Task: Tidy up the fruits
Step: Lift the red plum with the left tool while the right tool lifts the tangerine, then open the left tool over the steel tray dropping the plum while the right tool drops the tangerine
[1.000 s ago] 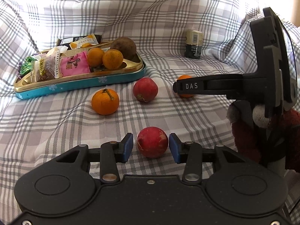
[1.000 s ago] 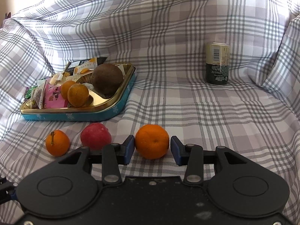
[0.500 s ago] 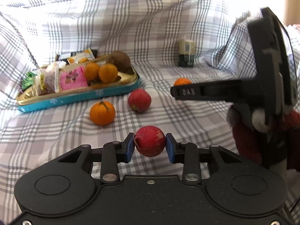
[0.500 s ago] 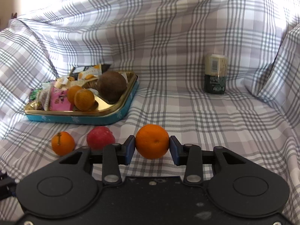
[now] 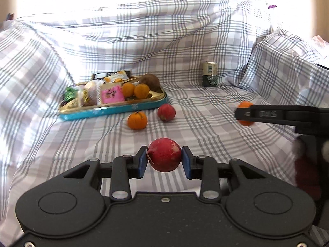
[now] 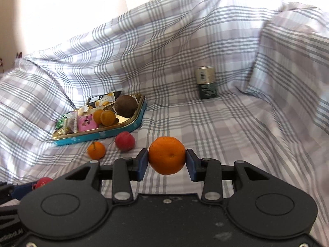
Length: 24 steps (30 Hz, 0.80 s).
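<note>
My left gripper is shut on a red fruit, held above the checked cloth. My right gripper is shut on an orange, also lifted off the cloth. In the left wrist view the right gripper shows at the right edge with that orange. A blue and gold tray at the back left holds two small oranges, a brown fruit and wrapped snacks. In front of the tray lie a loose orange and a second red fruit.
A green and cream can stands at the back right. The checked cloth rises into folds behind and at both sides. A dark red sleeve of the person shows at the right.
Both grippers shut on their fruits and lifted them off the cloth, pulling back so the tray and can look farther away. The right gripper shifted toward the right in the left wrist view.
</note>
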Each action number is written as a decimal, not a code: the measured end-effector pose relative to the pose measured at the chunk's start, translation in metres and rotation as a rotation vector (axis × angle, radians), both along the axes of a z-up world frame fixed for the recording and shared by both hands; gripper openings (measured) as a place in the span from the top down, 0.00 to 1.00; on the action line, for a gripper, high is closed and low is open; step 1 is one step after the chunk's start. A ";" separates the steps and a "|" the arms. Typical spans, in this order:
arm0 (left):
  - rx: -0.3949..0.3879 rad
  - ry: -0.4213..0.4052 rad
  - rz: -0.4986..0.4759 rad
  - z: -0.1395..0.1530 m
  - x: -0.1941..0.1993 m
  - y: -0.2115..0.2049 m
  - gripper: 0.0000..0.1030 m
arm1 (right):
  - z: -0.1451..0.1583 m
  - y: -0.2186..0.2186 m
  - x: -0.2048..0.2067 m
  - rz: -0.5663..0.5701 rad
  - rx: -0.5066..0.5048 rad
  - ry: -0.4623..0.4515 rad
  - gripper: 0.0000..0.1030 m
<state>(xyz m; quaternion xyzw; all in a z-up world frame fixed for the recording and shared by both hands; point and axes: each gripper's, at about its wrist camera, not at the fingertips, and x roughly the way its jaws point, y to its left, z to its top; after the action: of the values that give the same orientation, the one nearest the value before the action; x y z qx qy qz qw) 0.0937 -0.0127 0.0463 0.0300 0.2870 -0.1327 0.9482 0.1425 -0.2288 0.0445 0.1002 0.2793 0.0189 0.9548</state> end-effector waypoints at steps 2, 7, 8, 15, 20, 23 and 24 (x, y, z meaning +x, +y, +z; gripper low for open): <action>-0.015 0.006 0.016 -0.002 -0.014 0.003 0.58 | 0.003 -0.002 -0.022 -0.003 0.005 -0.007 0.61; -0.039 0.005 0.031 -0.007 -0.045 0.004 0.58 | 0.004 -0.007 -0.073 0.007 0.009 -0.019 0.61; -0.043 0.006 0.032 -0.008 -0.050 0.005 0.58 | 0.005 -0.008 -0.083 0.011 0.011 -0.018 0.61; -0.023 0.001 0.049 -0.018 -0.071 0.001 0.58 | 0.001 -0.004 -0.138 0.047 0.009 -0.015 0.60; -0.046 0.009 0.064 -0.022 -0.075 0.005 0.58 | -0.002 -0.001 -0.165 0.071 0.008 -0.023 0.60; -0.047 0.012 0.093 -0.026 -0.073 0.006 0.58 | -0.010 0.005 -0.176 0.072 -0.023 -0.037 0.60; -0.047 0.015 0.100 -0.027 -0.072 0.007 0.58 | -0.010 0.008 -0.176 0.074 -0.039 -0.044 0.60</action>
<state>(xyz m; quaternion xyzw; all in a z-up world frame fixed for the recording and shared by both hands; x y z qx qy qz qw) 0.0218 -0.0061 0.0189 -0.0075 0.2921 -0.0918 0.9520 -0.0338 -0.2203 0.0341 0.0706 0.2619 0.0507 0.9612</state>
